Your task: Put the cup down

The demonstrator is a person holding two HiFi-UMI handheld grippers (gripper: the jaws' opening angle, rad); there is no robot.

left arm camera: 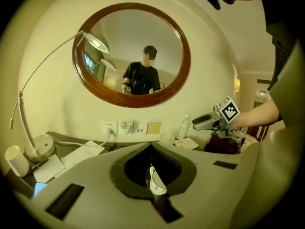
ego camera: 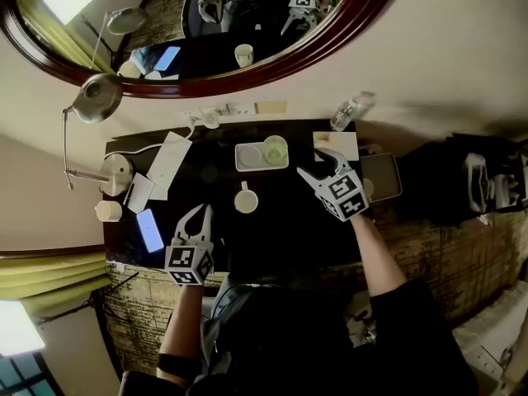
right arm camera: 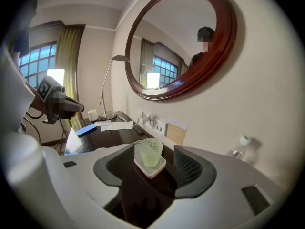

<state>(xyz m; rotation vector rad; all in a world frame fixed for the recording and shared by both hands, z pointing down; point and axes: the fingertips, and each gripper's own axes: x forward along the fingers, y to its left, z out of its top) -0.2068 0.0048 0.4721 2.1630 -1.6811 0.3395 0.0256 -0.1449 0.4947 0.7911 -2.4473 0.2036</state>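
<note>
Dark counter [ego camera: 280, 229] under an oval mirror [ego camera: 367, 11], lamp at left of the head view; the green cup [ego camera: 275, 148] stands upright on the white tray [ego camera: 246, 160] at upper centre, a white mug [ego camera: 246, 199] just below it. The right gripper [ego camera: 312, 163] at centre right is apart from the cup with jaws about half open and nothing between the pads, while the left gripper [ego camera: 200, 213] at lower left has jaws closed together. The cup looks already set down, so pull the right gripper straight away, jaws clear of the rim, without nudging tray or mug
</note>
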